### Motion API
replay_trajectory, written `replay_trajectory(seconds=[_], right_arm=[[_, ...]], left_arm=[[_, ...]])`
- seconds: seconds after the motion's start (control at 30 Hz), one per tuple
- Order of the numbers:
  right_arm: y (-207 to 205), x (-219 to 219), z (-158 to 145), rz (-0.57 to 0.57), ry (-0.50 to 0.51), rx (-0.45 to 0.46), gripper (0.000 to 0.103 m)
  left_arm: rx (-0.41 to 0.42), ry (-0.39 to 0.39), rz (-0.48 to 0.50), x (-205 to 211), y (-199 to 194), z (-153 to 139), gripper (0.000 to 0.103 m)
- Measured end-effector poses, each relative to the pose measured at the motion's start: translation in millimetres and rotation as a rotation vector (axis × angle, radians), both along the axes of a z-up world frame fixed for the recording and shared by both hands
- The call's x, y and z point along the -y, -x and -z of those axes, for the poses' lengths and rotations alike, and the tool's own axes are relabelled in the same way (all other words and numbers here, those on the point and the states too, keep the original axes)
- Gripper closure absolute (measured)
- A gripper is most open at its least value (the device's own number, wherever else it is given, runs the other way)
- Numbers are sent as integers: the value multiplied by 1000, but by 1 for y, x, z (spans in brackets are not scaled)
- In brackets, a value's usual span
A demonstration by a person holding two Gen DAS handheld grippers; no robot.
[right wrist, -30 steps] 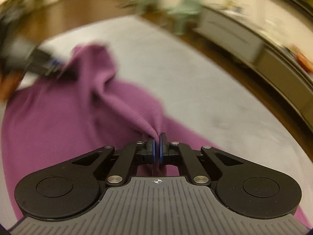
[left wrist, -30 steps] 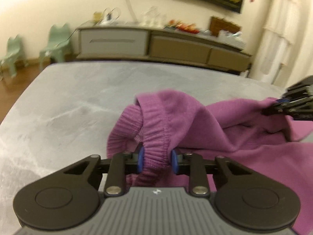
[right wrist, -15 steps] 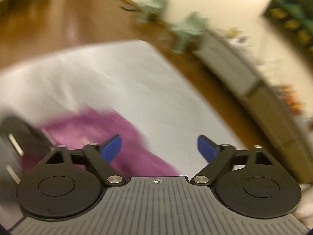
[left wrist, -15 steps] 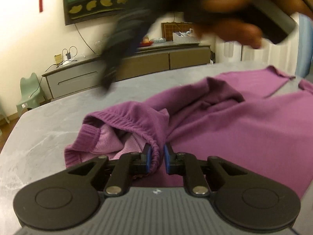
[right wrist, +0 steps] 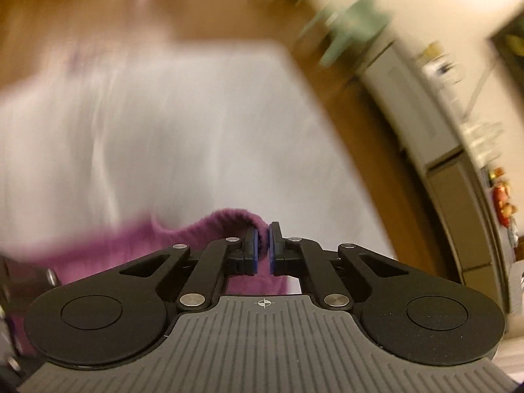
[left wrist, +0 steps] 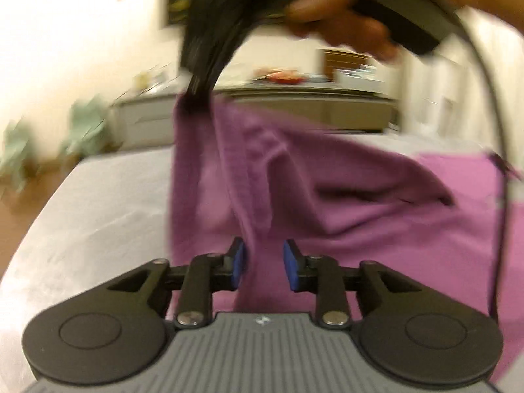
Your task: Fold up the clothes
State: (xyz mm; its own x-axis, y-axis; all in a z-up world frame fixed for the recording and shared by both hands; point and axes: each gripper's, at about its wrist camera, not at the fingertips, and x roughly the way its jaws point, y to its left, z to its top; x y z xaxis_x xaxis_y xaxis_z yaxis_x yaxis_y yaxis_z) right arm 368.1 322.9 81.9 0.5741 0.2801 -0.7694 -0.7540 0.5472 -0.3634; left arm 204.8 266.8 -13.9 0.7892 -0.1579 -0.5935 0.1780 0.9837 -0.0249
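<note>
Purple knit, a sweater (left wrist: pixel 376 216) by its ribbed edges, lies mostly on the pale grey table (left wrist: pixel 98 216), spread toward the right of the left wrist view, while one part of it rises in a steep peak at the near left. That peak hangs from the right gripper (right wrist: pixel 262 249), whose pads are drawn nearly together on a ribbed purple edge; in the left wrist view the same tool shows from outside as a dark blurred shape above the cloth, held by the person's hand (left wrist: pixel 340 16). The left gripper (left wrist: pixel 263 265) has its pads partly apart, with a fold of the fabric running down between them; it looks to touch neither pad firmly, so I judge this one released or about to release rather than gripping. Both views are smeared by motion, so finer detail of the hem is not legible. The step in hand appears to be lifting a sleeve or side edge to carry it over the body of the garment. The next move calls for drawing the raised edge across toward the flat portion and laying it down smoothly, with the left tool either re-clamping a matching edge or clearing out of the way.
</note>
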Motion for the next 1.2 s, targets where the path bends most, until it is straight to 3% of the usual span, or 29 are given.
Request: replay_trajectory(seconds=[0.07, 0.1, 0.13, 0.2, 0.3, 0.4, 0.6, 0.7, 0.8, 0.93, 1.03, 1.1, 1.2], right_arm=[[-7, 4, -1, 49, -185, 58, 66], [-12, 11, 8, 90, -238, 47, 19], [-17, 21, 16, 126, -258, 21, 4], [-22, 39, 22, 195, -305, -25, 14], [-22, 84, 13, 273, -399, -49, 11], [-11, 138, 10, 346, -400, 14, 9], [51, 260, 39, 367, -178, 68, 7], [90, 328, 63, 361, -38, 71, 6], [114, 410, 78, 459, 51, 97, 6], [132, 517, 91, 654, 90, 165, 6], [141, 585, 104, 805, -49, 200, 6], [139, 625, 115, 915, -189, 155, 6], [115, 648, 119, 972, -237, 118, 10]], left_arm=[[-68, 33, -95, -19, -15, 7, 72], [-84, 43, -112, -24, -18, 9, 70], [-99, 52, -129, -29, -21, 12, 70], [-129, 67, -159, -38, -27, 17, 60], [-140, 28, -139, -34, -24, 17, 61], [-155, -19, -116, -31, -21, 14, 60], [-175, -144, -85, -29, -6, 6, 59], [-156, -326, -100, -18, 10, 5, 56], [-146, -441, -132, -11, 25, -2, 57], [-72, -411, -184, -6, 44, -44, 53], [-3, -363, -218, 9, 49, -75, 54], [18, -308, -207, 26, 44, -87, 55], [-4, -230, -144, 61, 25, -90, 54]])
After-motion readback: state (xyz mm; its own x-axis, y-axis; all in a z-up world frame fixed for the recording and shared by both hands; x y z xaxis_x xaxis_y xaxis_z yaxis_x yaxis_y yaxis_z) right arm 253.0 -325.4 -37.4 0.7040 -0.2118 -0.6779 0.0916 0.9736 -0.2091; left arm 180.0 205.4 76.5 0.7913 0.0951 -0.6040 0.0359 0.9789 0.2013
